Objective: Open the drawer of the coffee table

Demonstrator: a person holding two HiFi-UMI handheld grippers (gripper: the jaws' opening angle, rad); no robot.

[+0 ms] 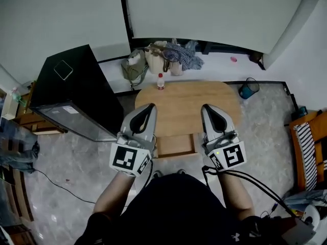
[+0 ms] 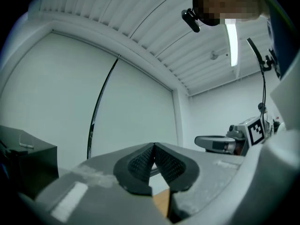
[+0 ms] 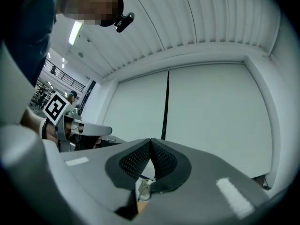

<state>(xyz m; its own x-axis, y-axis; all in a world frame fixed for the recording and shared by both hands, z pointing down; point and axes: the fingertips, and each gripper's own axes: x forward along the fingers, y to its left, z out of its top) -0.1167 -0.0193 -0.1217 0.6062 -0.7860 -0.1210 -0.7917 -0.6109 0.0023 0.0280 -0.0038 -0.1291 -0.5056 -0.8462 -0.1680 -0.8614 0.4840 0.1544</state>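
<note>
The wooden coffee table [image 1: 180,102] lies below me on the floor, and its drawer [image 1: 176,145] stands pulled out from the near edge. Both grippers hang high above it, held side by side and pointing about level. My left gripper [image 1: 149,106] is shut with nothing between its pads [image 2: 141,162]. My right gripper [image 1: 207,107] is also shut and empty, its pads [image 3: 164,161] meeting at the tips. In the left gripper view the right gripper [image 2: 220,143] shows off to the right; in the right gripper view the left gripper [image 3: 86,130] shows at the left.
A small bottle [image 1: 160,81] stands at the table's far edge. Bags and a heap of cloth [image 1: 163,58] lie behind it by the wall. A black cabinet [image 1: 71,93] stands left of the table. A teal bucket [image 1: 249,89] and a wooden chair [image 1: 309,147] are at the right.
</note>
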